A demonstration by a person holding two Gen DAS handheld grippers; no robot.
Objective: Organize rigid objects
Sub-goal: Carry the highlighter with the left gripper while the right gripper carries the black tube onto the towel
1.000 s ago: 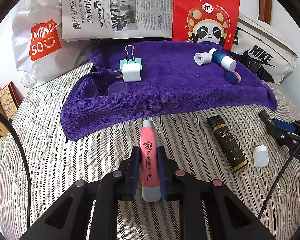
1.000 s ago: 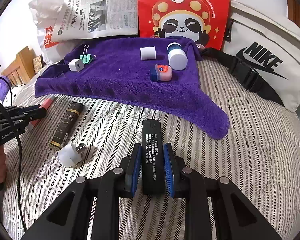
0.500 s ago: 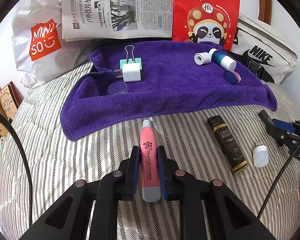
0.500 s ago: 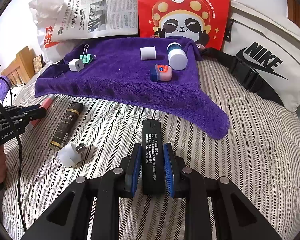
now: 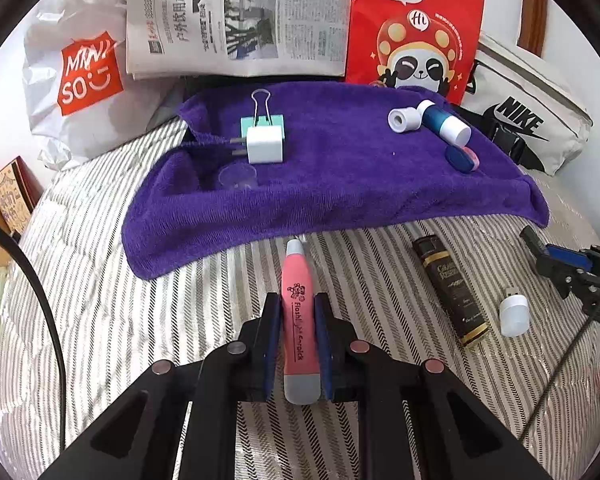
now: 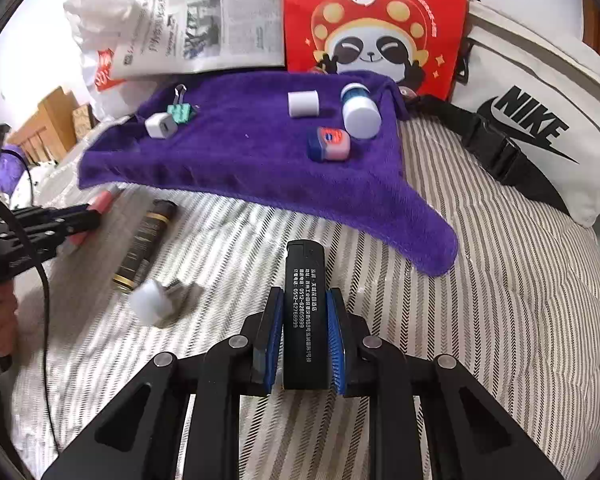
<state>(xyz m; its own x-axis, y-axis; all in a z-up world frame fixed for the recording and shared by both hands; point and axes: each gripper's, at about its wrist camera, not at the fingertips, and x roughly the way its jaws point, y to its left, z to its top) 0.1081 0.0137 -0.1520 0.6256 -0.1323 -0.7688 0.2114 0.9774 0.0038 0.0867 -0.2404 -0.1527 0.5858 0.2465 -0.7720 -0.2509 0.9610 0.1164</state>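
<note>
Meanwhile, over the striped bedspread (image 5: 100, 320), the left gripper (image 5: 298, 344) clamps a pink earpick pen (image 5: 298, 320); the right gripper (image 6: 305, 336) grips a black lighter (image 6: 305, 312); both items sit just short of the purple towel (image 5: 340, 184).

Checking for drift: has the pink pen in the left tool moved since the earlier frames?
No. The pink pen tip sits just short of the purple towel edge, as before.

Home bedroom: striped bedding (image 5: 100, 320), wooden headboard (image 6: 48, 120)
</note>
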